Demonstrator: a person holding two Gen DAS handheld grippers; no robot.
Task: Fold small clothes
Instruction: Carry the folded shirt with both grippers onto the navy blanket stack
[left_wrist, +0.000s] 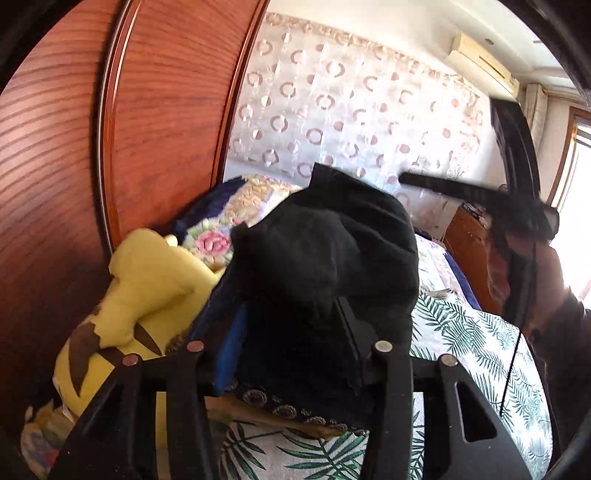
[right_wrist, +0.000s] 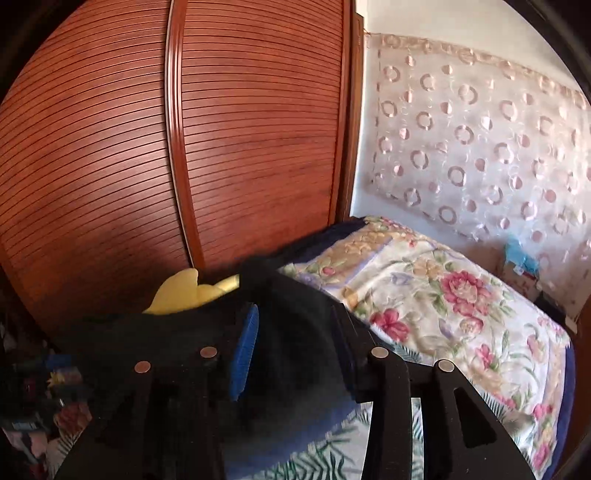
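A black garment (left_wrist: 325, 251) is bunched between the fingers of my left gripper (left_wrist: 291, 325), which is shut on it and holds it up above the bed. The same black garment (right_wrist: 295, 332) fills the jaws of my right gripper (right_wrist: 291, 350), which is also shut on it. A blue finger pad (right_wrist: 243, 350) shows at the cloth's left side. The right gripper's body (left_wrist: 517, 206) appears blurred at the right of the left wrist view. Most of the garment's shape is hidden by folds.
A yellow plush toy (left_wrist: 147, 295) lies at the left by the wooden wardrobe (right_wrist: 184, 147). A floral quilt (right_wrist: 443, 295) and a leaf-print sheet (left_wrist: 461, 339) cover the bed. A patterned curtain (right_wrist: 480, 129) hangs behind.
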